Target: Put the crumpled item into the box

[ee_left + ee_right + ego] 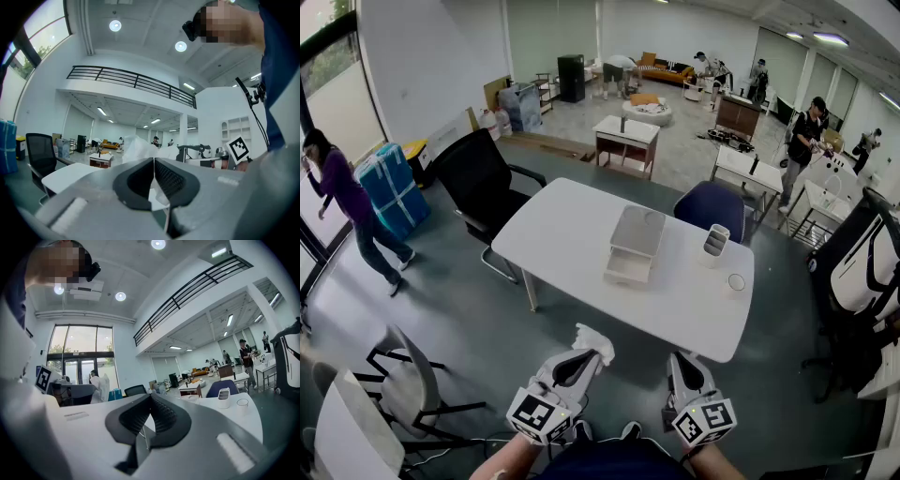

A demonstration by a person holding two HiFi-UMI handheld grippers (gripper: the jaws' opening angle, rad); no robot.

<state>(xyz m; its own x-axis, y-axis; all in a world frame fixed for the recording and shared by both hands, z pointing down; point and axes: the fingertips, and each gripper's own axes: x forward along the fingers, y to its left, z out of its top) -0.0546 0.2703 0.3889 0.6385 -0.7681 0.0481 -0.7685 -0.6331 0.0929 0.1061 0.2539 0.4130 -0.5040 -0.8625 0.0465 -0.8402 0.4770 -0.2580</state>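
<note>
The crumpled item is a wad of white paper [594, 339], pinched at the tip of my left gripper [589, 355], which is shut on it just short of the table's near edge. From the left gripper view, the paper [137, 147] bulges above the closed jaws of the left gripper [153, 161]. The box [634, 245] is a white open tray box near the middle of the white table [562, 239]. My right gripper [678, 357] hangs beside the left one, shut and empty; in its own view the right gripper [150, 396] has its pads meeting.
A white slotted holder [713, 246] and a small round cup [737, 281] stand right of the box. A black office chair [478, 178] and a blue chair [712, 208] sit behind the table, a grey chair [405, 375] near left. A person in purple [339, 202] walks at far left.
</note>
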